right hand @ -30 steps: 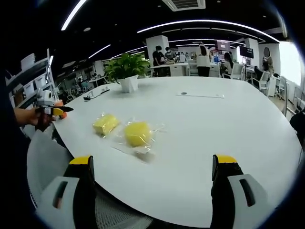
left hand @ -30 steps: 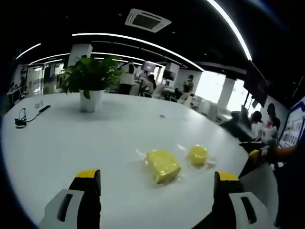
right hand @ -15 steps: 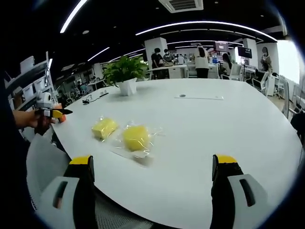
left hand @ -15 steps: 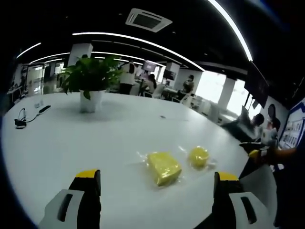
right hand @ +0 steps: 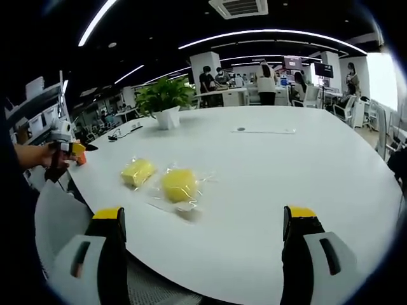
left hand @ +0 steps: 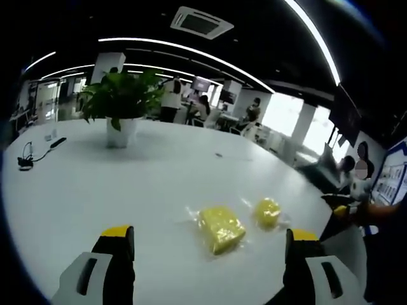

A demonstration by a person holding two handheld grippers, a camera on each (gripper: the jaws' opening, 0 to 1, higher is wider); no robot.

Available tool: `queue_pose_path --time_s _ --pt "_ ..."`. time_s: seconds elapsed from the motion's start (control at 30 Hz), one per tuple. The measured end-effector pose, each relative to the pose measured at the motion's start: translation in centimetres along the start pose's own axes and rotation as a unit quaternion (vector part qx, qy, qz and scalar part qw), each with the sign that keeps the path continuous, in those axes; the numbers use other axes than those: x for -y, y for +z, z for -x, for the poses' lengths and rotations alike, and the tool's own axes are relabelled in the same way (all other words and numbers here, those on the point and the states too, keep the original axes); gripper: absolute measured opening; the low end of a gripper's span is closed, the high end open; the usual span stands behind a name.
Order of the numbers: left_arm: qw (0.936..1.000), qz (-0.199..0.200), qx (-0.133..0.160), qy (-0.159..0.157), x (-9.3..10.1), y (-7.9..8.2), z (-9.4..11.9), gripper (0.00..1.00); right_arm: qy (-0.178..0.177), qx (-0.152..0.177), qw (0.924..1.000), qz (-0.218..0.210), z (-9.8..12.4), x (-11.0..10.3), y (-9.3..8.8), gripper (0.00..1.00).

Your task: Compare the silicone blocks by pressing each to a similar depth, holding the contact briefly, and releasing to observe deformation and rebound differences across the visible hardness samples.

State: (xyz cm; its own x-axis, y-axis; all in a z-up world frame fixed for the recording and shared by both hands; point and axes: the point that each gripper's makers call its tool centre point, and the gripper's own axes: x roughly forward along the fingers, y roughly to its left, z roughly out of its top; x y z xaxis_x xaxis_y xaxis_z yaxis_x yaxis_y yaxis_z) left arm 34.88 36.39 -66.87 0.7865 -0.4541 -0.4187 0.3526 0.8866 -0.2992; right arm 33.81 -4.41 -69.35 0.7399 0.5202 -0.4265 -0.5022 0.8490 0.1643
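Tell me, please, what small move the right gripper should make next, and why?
Probably lower the right gripper toward the round yellow silicone block in clear wrap: its jaws stand wide open short of the block, touching nothing, and the block lies unpressed on the white table.

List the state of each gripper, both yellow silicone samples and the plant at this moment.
left gripper: open, jaws wide apart, above the table, touching nothing.
right gripper: open, holding nothing.
square yellow block: in clear wrap, flat on the white table, not pressed.
round yellow block: in clear wrap, lying beside the square one, not pressed.
potted plant: upright, far side of the table.
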Motion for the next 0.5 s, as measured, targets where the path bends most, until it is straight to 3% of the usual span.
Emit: queue_pose_path --time_s 0.23,0.33,0.4,0.47,0.5 --pt "0.9999 -0.010 0.006 0.007 -0.7 0.3 -0.4 1.00 0.004 0.005 1.0000 0.006 -0.4 -0.1 0.7 0.96" --pt "0.9998 0.016 0.008 0.006 -1.1 0.3 -0.7 1.00 0.006 0.014 0.9999 0.001 -0.3 -0.1 1.1 0.96" --pt "0.9985 0.047 0.027 0.002 -1.3 1.0 -0.9 1.00 0.013 0.028 0.9986 -0.043 -0.3 -0.8 1.5 0.96" --pt "0.9966 0.077 0.028 0.004 -1.8 1.3 -1.1 1.00 0.008 0.036 0.9985 -0.041 -0.3 -0.8 1.5 0.96" --pt "0.9971 0.070 0.029 0.008 -2.1 1.6 -1.2 1.00 0.007 0.034 0.9986 -0.040 -0.4 -1.0 1.2 0.96"
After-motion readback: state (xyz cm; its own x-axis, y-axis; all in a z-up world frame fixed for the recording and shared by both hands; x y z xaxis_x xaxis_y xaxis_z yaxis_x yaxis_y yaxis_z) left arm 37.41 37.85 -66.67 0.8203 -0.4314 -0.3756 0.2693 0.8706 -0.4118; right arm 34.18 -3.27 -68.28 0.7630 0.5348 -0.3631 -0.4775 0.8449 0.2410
